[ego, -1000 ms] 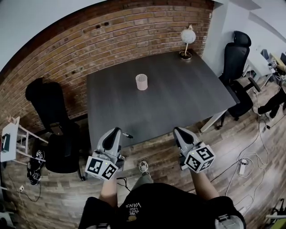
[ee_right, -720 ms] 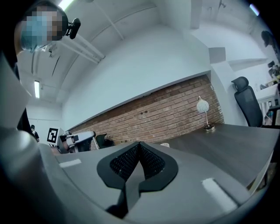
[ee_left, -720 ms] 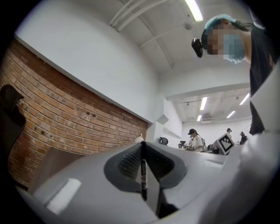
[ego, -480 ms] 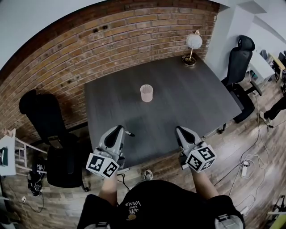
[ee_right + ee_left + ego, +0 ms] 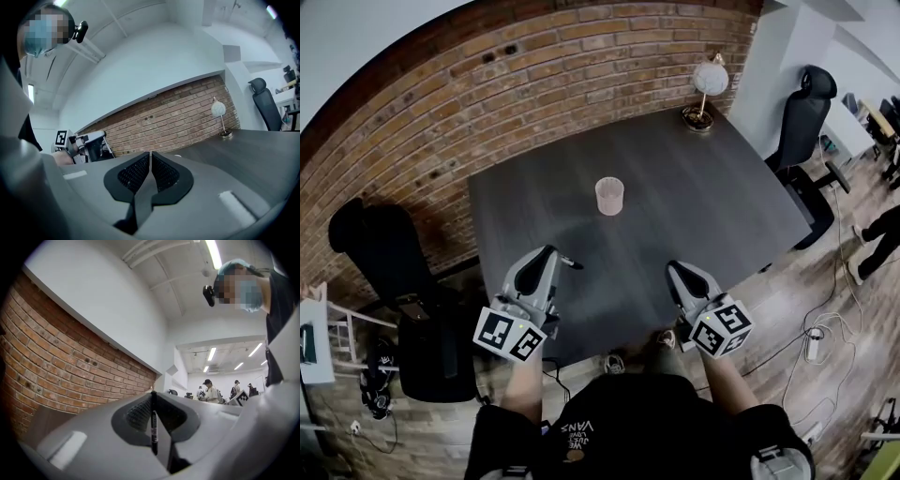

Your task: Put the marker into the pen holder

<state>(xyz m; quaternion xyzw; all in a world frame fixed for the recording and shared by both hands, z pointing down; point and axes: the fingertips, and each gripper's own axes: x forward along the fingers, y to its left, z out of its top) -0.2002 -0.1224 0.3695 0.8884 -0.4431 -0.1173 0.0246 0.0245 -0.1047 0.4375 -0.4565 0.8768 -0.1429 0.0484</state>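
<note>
**Head view:** We see the pen holder (image 5: 609, 196), a pale translucent cup, standing upright and alone in the middle of the dark table (image 5: 712, 216). The left gripper (image 5: 551, 255) hovers over the table's near edge, well short of the pen holder and to its left. It is clamped on the black marker (image 5: 569, 262), whose end juts sideways out of the tips. The right gripper (image 5: 673, 271) hangs level with it, short of the pen holder and to its right. A globe lamp (image 5: 707, 86) stands far beyond the pen holder at the back corner.

**Left gripper view:** The marker (image 5: 154, 423) lies pinched as a thin dark bar across the narrow gap between the pads. The pen holder is not in sight here, only brick wall and ceiling. We judge that aiming from this view is blind, so the marker could strike the rim and miss the mouth.

**Right gripper view:** The jaws are pressed together on nothing. The lamp (image 5: 217, 110) shows far off across the table.

**What could go wrong:** The cup looks light, and a sideways knock from the marker could tip or push it, since nothing steadies it. The marker must also be turned end-down, and a grip this slim may let it swivel or slip out on the way.
</note>
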